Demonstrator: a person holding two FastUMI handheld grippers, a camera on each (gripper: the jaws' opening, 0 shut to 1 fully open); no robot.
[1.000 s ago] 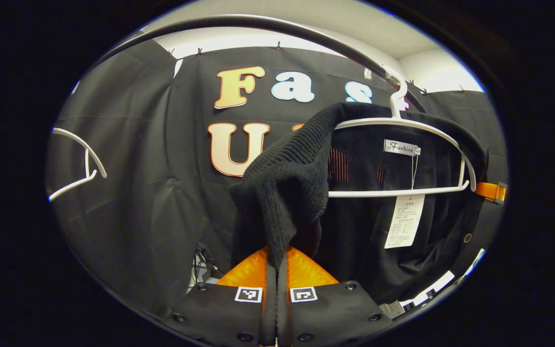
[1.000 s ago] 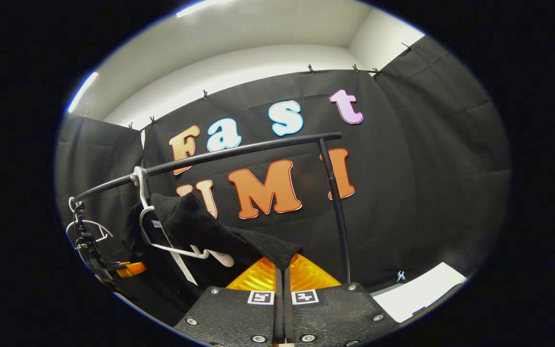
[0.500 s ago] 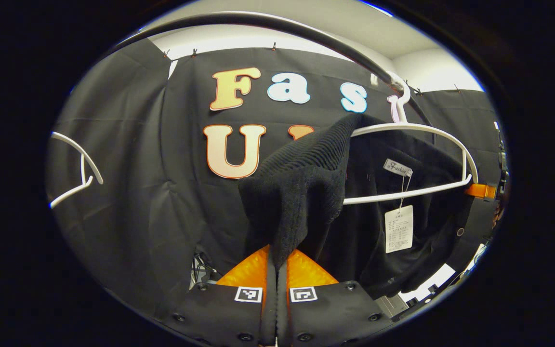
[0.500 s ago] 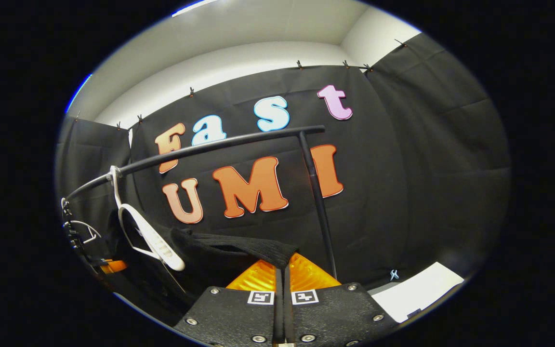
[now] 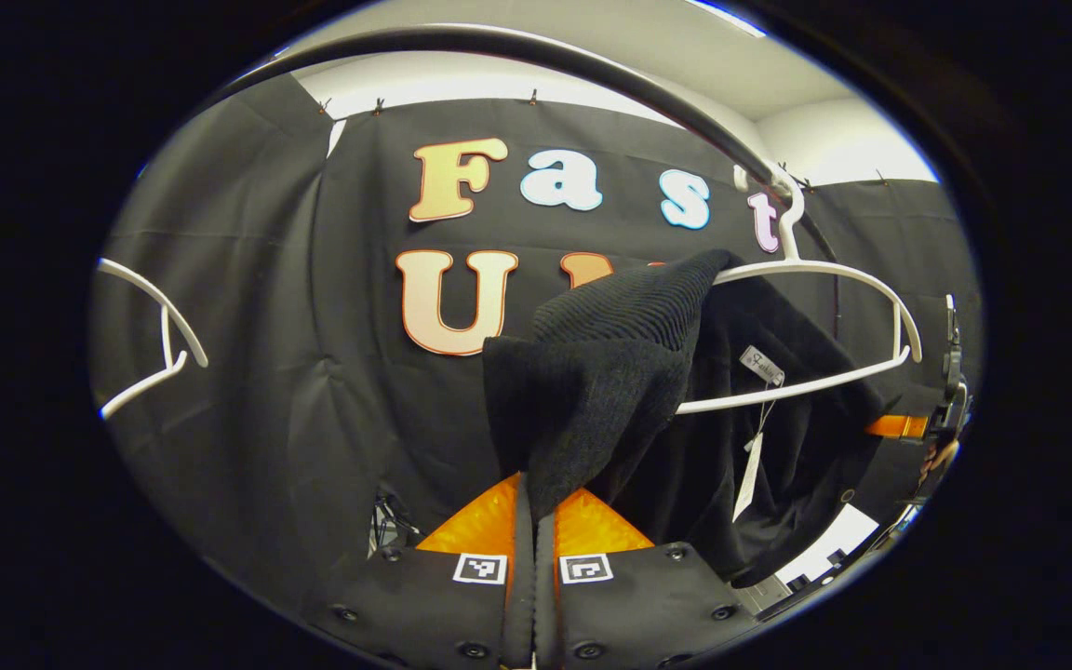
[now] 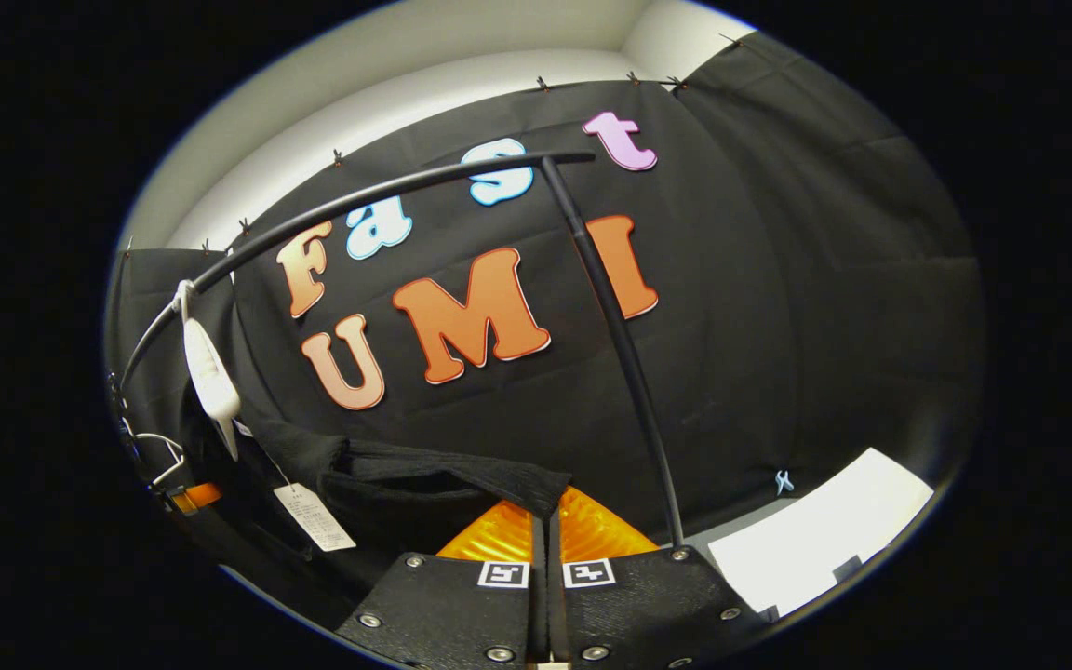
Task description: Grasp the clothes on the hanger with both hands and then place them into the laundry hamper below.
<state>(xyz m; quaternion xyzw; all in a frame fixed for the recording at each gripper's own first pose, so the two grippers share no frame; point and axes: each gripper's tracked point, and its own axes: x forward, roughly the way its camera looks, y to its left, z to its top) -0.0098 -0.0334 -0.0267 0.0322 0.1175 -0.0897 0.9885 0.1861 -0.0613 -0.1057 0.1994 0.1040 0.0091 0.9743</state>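
Observation:
A black knit garment (image 5: 610, 372) hangs from the left end of a white hanger (image 5: 815, 274) on the dark rail (image 5: 592, 65). My left gripper (image 5: 536, 507) is shut on a fold of its near shoulder, just below the hanger's end. In the right gripper view the garment (image 6: 424, 475) stretches low from the hanger (image 6: 210, 372) to my right gripper (image 6: 545, 512), which is shut on its other shoulder. That shoulder is off the hanger. A paper tag (image 6: 313, 516) dangles from the cloth. The right gripper (image 5: 899, 426) also shows at the far right of the left gripper view.
A second, bare white hanger (image 5: 154, 326) hangs at the left of the rail. The rail's upright post (image 6: 620, 344) stands just behind my right gripper. A white strip of floor (image 6: 824, 549) lies at the lower right.
My right gripper has pulled its shoulder of the garment off the hanger and down. The hanger has swung and turned edge-on. My left gripper kept its hold and dropped slightly.

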